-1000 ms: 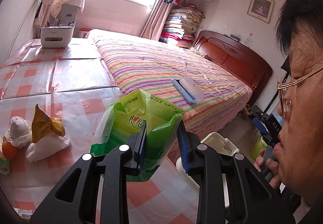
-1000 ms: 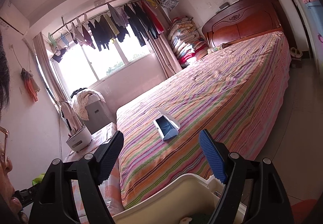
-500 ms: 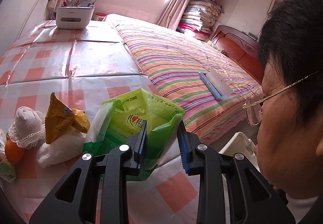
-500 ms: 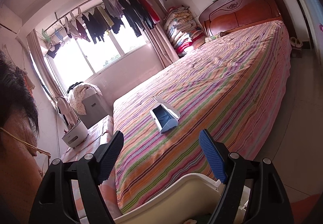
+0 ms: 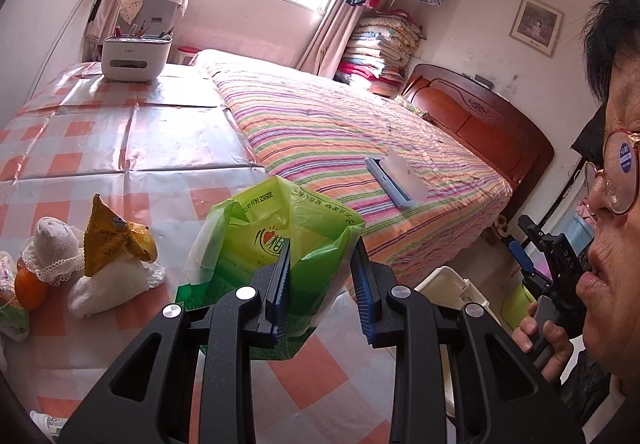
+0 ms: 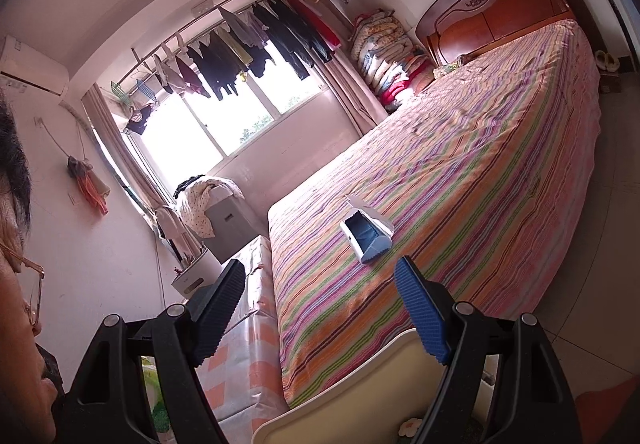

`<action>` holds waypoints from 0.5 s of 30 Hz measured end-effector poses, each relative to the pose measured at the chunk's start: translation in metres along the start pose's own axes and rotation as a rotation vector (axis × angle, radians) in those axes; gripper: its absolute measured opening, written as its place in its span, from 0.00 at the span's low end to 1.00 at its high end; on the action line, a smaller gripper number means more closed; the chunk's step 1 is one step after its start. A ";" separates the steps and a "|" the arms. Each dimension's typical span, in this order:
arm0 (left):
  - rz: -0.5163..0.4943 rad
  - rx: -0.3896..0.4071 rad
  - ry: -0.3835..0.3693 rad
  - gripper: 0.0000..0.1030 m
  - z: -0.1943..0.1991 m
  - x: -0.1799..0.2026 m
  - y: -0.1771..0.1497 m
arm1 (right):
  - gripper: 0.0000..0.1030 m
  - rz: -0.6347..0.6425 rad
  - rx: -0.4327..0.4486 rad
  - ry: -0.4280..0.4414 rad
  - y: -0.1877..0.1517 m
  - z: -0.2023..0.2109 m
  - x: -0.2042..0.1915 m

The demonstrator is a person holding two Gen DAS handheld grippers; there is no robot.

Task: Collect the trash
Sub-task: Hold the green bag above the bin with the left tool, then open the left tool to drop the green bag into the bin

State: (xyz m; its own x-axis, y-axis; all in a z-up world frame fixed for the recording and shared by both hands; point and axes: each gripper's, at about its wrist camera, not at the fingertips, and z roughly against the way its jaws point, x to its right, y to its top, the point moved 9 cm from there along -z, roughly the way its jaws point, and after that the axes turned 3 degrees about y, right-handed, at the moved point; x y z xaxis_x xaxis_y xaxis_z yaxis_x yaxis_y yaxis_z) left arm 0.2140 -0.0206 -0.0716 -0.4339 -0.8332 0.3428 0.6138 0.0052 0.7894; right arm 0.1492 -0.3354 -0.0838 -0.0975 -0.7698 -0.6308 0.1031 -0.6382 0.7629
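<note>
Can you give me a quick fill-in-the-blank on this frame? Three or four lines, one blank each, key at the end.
1. The left gripper has its fingers around the rim of a ____ plastic bag.
2. The yellow snack wrapper lies on the table to the ____ of that bag.
3. The right gripper is open and holds ____.
4. The blue and white object lies on the striped ____.

Missing words: green; left; nothing; bed

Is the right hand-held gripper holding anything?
No. In the right wrist view the right hand-held gripper has its jaws spread wide with only the striped bed beyond them.
</note>
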 end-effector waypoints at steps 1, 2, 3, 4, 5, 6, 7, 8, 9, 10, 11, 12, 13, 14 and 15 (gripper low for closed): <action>-0.010 0.011 -0.006 0.26 0.008 0.008 0.000 | 0.73 -0.009 0.002 0.012 0.001 0.005 -0.003; -0.022 0.022 -0.004 0.26 0.016 0.015 -0.001 | 0.73 -0.010 0.005 0.019 0.000 0.010 -0.005; -0.030 0.026 -0.006 0.26 0.024 0.024 -0.001 | 0.73 -0.007 0.008 0.022 0.000 0.014 -0.008; -0.038 0.026 -0.011 0.26 0.031 0.032 -0.002 | 0.73 -0.003 0.010 0.022 0.000 0.017 -0.010; -0.048 0.032 -0.013 0.26 0.039 0.040 -0.003 | 0.73 0.002 0.007 0.019 -0.001 0.018 -0.012; -0.059 0.043 -0.014 0.26 0.048 0.048 -0.003 | 0.73 0.008 0.001 0.015 -0.003 0.017 -0.014; -0.068 0.045 -0.012 0.26 0.056 0.056 -0.004 | 0.73 0.009 -0.010 0.012 -0.006 0.017 -0.015; -0.081 0.048 -0.007 0.26 0.063 0.064 -0.005 | 0.73 0.003 -0.019 0.009 -0.008 0.017 -0.016; -0.095 0.061 0.001 0.26 0.070 0.070 -0.004 | 0.73 0.000 -0.033 0.010 -0.011 0.017 -0.018; -0.097 0.070 0.008 0.26 0.076 0.076 -0.004 | 0.73 0.003 -0.048 0.006 -0.013 0.017 -0.020; -0.095 0.066 0.005 0.27 0.079 0.082 -0.005 | 0.73 0.010 -0.054 -0.008 -0.016 0.020 -0.021; -0.099 0.060 -0.010 0.27 0.083 0.089 -0.005 | 0.73 0.021 -0.057 -0.020 -0.018 0.024 -0.022; -0.108 0.060 -0.018 0.27 0.085 0.097 -0.006 | 0.73 0.035 -0.067 -0.029 -0.021 0.028 -0.022; -0.119 0.056 -0.017 0.27 0.085 0.102 -0.006 | 0.73 0.046 -0.075 -0.049 -0.023 0.033 -0.021; -0.128 0.045 -0.022 0.27 0.083 0.108 -0.008 | 0.73 0.052 -0.082 -0.073 -0.025 0.039 -0.017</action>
State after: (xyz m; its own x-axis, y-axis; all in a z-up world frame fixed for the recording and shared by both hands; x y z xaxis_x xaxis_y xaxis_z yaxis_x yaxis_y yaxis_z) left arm 0.1071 -0.0647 0.0014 -0.5212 -0.8165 0.2483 0.5223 -0.0751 0.8495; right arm 0.1097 -0.3058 -0.0868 -0.1609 -0.8013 -0.5763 0.1903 -0.5981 0.7785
